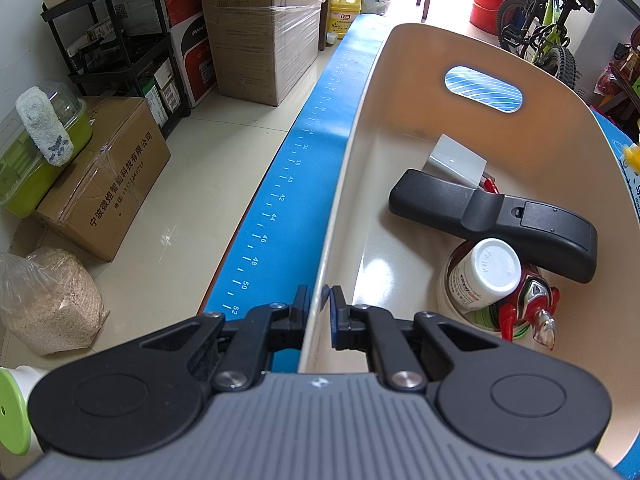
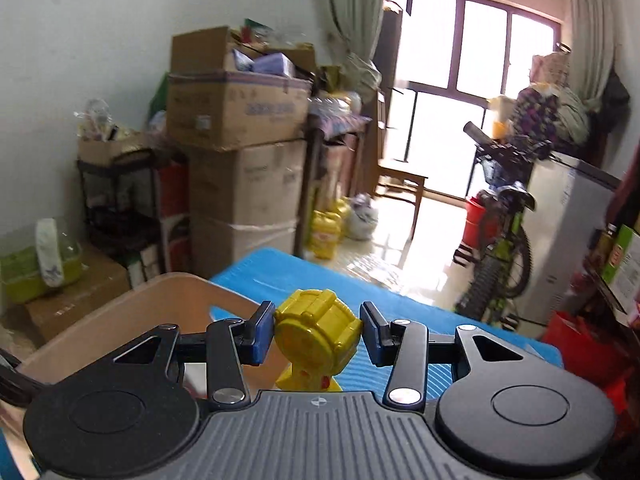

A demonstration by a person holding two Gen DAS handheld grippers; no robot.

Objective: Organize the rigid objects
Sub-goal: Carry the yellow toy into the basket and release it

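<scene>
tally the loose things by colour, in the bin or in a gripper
black: 1, remote
white: 2, bottle, flat card
red: 2, toy figure, small piece
yellow: 1, toy in right gripper
total: 6

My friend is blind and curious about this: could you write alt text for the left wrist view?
The left gripper pinches the near rim of a beige bin on a blue mat. Inside lie a black remote, a white-capped bottle, a red toy figure and a white card. Cardboard boxes stand on the floor at left.
</scene>
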